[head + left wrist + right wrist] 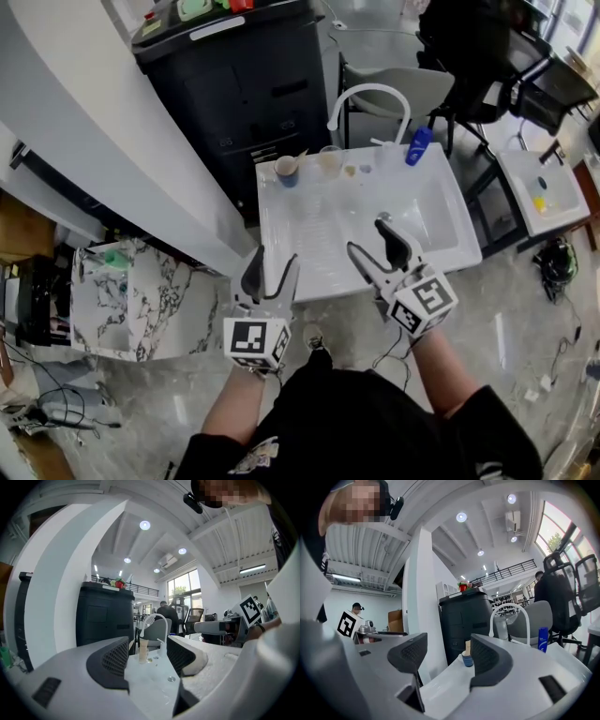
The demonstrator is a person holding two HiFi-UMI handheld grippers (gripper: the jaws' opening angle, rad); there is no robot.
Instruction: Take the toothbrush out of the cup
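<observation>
At the back of the white sink unit (309,253) stands a cup with a blue base (288,172). A pale toothbrush handle (300,157) sticks out of it. A clear cup (329,161) stands just to its right. Both of my grippers hover at the unit's front edge, well short of the cups. The left gripper (273,267) is open and empty, and so is the right gripper (370,236). In the right gripper view the blue-based cup (467,659) shows between the jaws, far off. The left gripper view shows a pale cup (143,651) far ahead between the open jaws.
A white arched faucet (367,94) and a blue bottle (418,145) stand at the back of the basin. Behind is a black cabinet (234,84). A marble-patterned stand (122,300) is at the left, a second small sink (539,187) at the right, with chairs beyond.
</observation>
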